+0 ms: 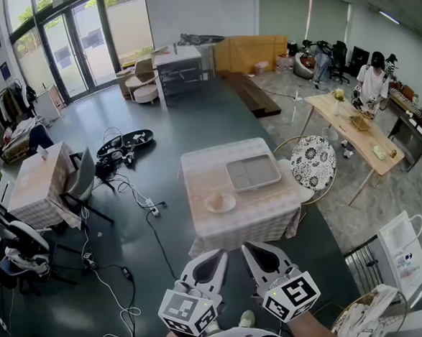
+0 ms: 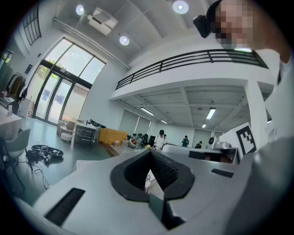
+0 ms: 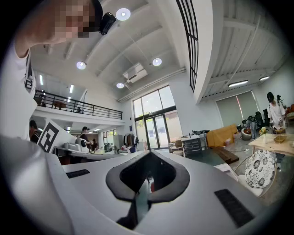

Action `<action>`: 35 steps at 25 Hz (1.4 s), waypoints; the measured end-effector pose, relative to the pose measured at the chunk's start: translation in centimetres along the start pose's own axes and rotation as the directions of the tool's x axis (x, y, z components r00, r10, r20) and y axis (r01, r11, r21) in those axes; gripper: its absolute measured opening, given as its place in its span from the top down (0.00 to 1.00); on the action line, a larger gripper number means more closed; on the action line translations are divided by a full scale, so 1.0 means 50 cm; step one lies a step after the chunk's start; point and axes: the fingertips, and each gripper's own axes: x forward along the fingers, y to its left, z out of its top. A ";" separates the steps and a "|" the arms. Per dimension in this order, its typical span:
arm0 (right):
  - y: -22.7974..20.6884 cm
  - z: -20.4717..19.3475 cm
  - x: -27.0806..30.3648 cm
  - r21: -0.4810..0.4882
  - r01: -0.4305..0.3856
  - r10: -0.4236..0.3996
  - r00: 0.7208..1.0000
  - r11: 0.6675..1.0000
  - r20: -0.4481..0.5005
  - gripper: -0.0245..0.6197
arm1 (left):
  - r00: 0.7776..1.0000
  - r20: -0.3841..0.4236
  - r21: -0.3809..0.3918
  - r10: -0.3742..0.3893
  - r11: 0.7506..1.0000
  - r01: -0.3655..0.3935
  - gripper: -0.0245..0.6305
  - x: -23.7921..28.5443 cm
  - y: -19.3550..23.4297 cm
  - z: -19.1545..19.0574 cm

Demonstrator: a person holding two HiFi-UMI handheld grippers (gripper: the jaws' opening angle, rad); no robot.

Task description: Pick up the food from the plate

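A small round plate (image 1: 220, 202) with a pale piece of food (image 1: 216, 198) on it sits near the front left of the cloth-covered table (image 1: 264, 211). A grey compartment tray (image 1: 253, 172) lies behind it. Both grippers are low in the head view, close to my body and well short of the table. My left gripper (image 1: 222, 255) is shut with nothing between its jaws, and my right gripper (image 1: 246, 247) beside it is shut and empty too. In the left gripper view the left gripper (image 2: 149, 153) points out level over the room, and the right gripper (image 3: 149, 154) does the same in its own view.
A chair with a black-and-white patterned seat (image 1: 313, 160) stands at the table's right side. Cables and a power strip (image 1: 148, 203) trail over the dark floor on the left. Another covered table (image 1: 42, 179) stands far left, and a person (image 1: 372, 81) works at a wooden table (image 1: 352, 129) far right.
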 end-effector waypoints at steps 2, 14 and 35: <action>-0.004 -0.002 -0.003 -0.002 -0.001 0.001 1.000 1.000 0.001 0.94 | 1.000 0.001 0.001 0.000 1.000 0.000 0.96 0.004 -0.003 -0.004; -0.050 -0.004 -0.017 0.103 0.024 -0.027 0.999 0.994 0.032 0.94 | 1.000 -0.016 0.007 0.022 1.000 -0.022 0.96 0.020 -0.003 -0.019; -0.144 -0.019 -0.041 0.110 -0.002 -0.002 0.999 0.994 0.032 0.94 | 0.996 -0.033 0.041 0.089 0.995 -0.087 0.96 0.110 -0.042 -0.052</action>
